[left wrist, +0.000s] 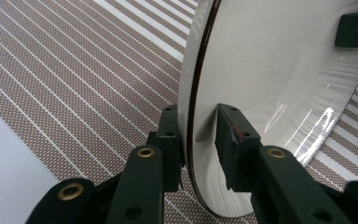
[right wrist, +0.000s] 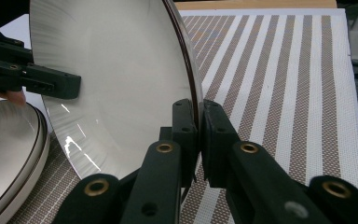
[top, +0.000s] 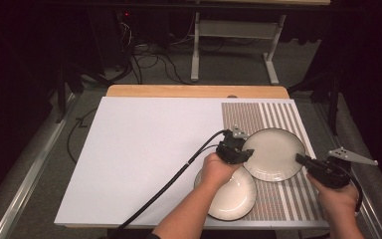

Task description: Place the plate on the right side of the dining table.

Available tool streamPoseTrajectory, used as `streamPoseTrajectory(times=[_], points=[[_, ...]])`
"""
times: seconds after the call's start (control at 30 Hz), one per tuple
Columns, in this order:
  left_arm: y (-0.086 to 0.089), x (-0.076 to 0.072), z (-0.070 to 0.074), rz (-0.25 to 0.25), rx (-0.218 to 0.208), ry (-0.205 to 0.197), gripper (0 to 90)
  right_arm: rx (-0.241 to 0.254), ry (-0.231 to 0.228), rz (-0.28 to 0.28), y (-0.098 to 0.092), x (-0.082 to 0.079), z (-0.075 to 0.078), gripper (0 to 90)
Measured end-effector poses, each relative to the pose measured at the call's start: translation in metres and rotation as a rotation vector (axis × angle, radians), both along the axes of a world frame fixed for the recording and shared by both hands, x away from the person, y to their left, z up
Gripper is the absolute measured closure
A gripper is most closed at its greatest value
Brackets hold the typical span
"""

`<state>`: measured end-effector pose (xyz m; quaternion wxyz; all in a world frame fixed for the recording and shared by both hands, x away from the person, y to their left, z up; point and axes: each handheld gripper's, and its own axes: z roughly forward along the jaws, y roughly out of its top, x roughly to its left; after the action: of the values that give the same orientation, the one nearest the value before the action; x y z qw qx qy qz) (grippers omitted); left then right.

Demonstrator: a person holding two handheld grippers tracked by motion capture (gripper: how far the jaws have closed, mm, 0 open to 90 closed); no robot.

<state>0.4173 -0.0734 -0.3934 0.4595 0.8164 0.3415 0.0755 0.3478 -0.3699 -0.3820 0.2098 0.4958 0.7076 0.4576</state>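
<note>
A white board [top: 144,154] covers the wooden table [top: 179,91]. At the board's right end lies a brown-striped mat [top: 283,117]. Beyond the board, cables [top: 149,62] and a grey table frame [top: 234,40] sit on the floor.

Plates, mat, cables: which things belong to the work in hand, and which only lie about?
In use: upper plate, held by left gripper and right gripper; lower plate; striped mat.
Lying about: floor cables; table frame.
</note>
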Motion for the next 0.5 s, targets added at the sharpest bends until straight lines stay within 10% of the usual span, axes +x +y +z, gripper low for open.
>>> streamPoseTrajectory(times=[0.5], points=[[0.025, -0.008, 0.006, 0.043, -0.019, -0.097, 48.6, -0.006, -0.010, -0.003, 0.002, 0.002, 0.000, 86.8]])
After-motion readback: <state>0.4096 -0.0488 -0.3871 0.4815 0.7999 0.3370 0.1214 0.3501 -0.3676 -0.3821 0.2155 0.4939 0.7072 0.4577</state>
